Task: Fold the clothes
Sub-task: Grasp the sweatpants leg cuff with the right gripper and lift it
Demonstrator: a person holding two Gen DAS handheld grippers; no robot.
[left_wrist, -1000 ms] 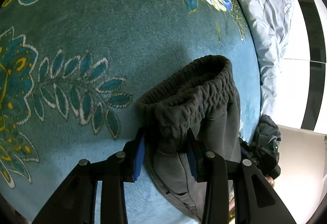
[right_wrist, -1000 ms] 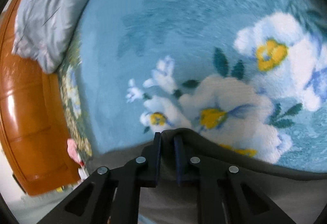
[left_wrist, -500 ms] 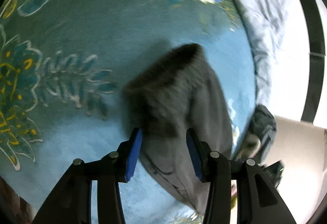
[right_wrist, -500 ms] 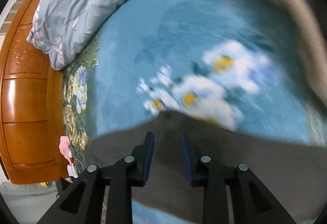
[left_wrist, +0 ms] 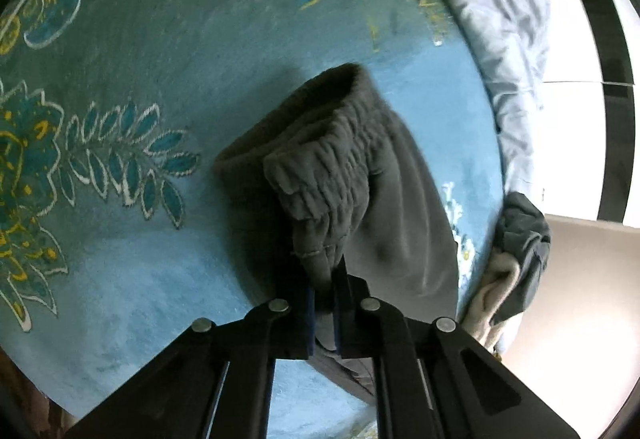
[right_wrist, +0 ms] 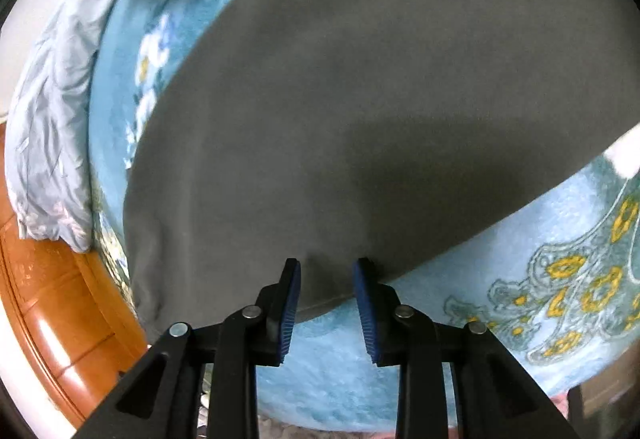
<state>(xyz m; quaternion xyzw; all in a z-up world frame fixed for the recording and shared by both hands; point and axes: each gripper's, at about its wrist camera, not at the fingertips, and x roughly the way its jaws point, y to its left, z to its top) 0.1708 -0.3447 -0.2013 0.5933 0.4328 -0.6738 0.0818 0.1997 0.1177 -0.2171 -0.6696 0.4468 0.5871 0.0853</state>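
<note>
While our left gripper (left_wrist: 323, 303) pinches the trousers' (left_wrist: 352, 199) waistband and the right gripper (right_wrist: 327, 303) gapes over the hem, we risk bunching: one-sided pull.

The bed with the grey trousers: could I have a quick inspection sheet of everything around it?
Surface: teal flowered blanket spread over the bed.
Job's things: dark grey trousers lying on the blanket, gathered waistband bunched and raised.
Clutter: heap of dark and cream clothes at the blanket's edge; crumpled pale blue duvet along one side.
Grippers: left gripper has its jaws shut on the waistband; right gripper has its jaws open over the trousers' edge, pinching nothing.
Cables: nothing seen.
Surroundings: glossy orange wooden bed frame; white floor beyond the bed.
</note>
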